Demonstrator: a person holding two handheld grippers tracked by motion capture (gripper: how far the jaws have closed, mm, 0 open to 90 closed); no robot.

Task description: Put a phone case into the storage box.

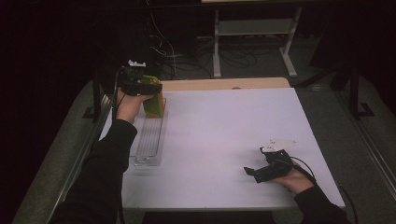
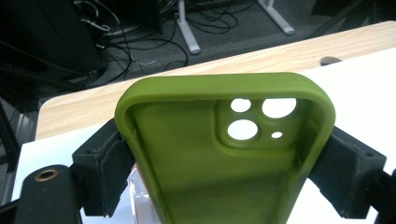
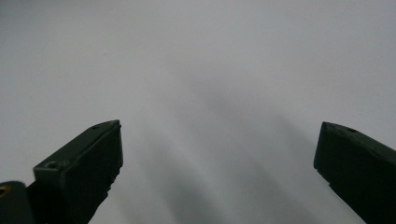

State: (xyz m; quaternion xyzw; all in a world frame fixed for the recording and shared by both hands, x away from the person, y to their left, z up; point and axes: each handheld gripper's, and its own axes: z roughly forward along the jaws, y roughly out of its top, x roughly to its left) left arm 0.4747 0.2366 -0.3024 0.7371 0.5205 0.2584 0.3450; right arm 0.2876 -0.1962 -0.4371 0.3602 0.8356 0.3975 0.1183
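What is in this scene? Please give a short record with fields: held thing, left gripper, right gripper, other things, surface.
held thing: green phone case, camera cut-outs showing, inner side toward the left gripper view's camera
left gripper: jaws pressed on both long edges of the case, at the far left of the table
right gripper: jaws wide apart, nothing between them, low over the near right of the table
other things: clear tray on the table below the case
surface: white table

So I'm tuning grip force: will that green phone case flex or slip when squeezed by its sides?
The green phone case is a thin open shell, so it probably bows inward under hard pressure. Its matte, rubbery-looking rim likely resists slipping against the left tongs' pads. It seems light for its size.
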